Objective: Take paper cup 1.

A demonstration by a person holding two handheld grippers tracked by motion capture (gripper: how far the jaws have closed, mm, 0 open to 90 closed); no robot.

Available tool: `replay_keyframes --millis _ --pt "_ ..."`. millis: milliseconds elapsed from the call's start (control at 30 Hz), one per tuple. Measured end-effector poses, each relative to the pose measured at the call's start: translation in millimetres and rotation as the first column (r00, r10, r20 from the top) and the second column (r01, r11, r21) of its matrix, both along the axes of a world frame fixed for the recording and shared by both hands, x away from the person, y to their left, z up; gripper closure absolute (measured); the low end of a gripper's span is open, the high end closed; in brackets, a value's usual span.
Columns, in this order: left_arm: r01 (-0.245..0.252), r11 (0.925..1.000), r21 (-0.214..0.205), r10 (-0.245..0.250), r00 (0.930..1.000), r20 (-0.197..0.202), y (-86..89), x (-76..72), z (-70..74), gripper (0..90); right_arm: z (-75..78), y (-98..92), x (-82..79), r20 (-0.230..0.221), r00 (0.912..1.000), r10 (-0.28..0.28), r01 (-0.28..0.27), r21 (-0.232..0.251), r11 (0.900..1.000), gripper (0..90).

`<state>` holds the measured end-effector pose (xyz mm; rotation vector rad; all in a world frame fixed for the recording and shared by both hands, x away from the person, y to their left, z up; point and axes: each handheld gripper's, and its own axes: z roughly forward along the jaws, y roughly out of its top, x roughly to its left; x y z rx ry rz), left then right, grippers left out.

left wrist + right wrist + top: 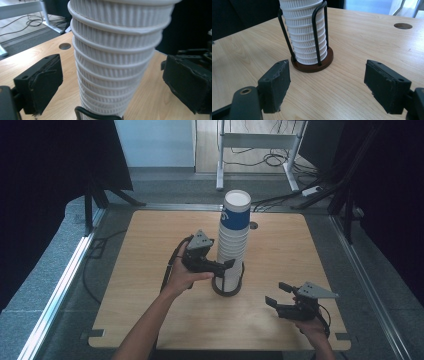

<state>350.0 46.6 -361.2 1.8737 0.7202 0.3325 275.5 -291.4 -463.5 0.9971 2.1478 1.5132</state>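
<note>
Step in hand, as judged: the stack of cups (234,242) is being handled at its holder (228,287), and the stack has been let go rather than gripped.

Left side: the left gripper (226,265) is held level against the lower part of the stack, near the middle of the table (150,270). In the left gripper view its jaws are seen spread wide, one on each side of the stack of cups (112,62), with clear gaps between pads and ribbed walls; nothing is pressed.

Middle: the stack is seated upright in the holder, a dark round base with black wire uprights (317,35) rising around the lowest cups. The cups are white and ribbed, nested closely with rims showing as rings; the topmost cup (236,212) carries a blue band and stands open-mouthed. A slight lean toward the top is suggested, though this cannot be settled.

Right side: the right gripper (276,296) is held low near the front right of the table, well apart from the stack, jaws partly open and empty.

Next move, as judged: a careful, squared closing on one cup would be called for, since a sideways push could tip the tall stack.
</note>
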Motion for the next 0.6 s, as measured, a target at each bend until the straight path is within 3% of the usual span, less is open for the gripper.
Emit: replay_keyframes --millis 367,600 --pt "0.002 0.9985 0.055 -0.002 0.9999 0.011 -18.3 13.9 -1.8 3.5 0.4 -1.5 -0.7 0.004 1.0000 0.003 -0.003 0.002 1.0000 21.2" --pt "0.006 0.9958 0.091 -0.010 0.9992 0.039 -25.7 15.2 -5.9 12.3 -0.5 -1.5 -0.6 0.004 1.0000 -0.003 0.003 -0.003 1.0000 21.3"
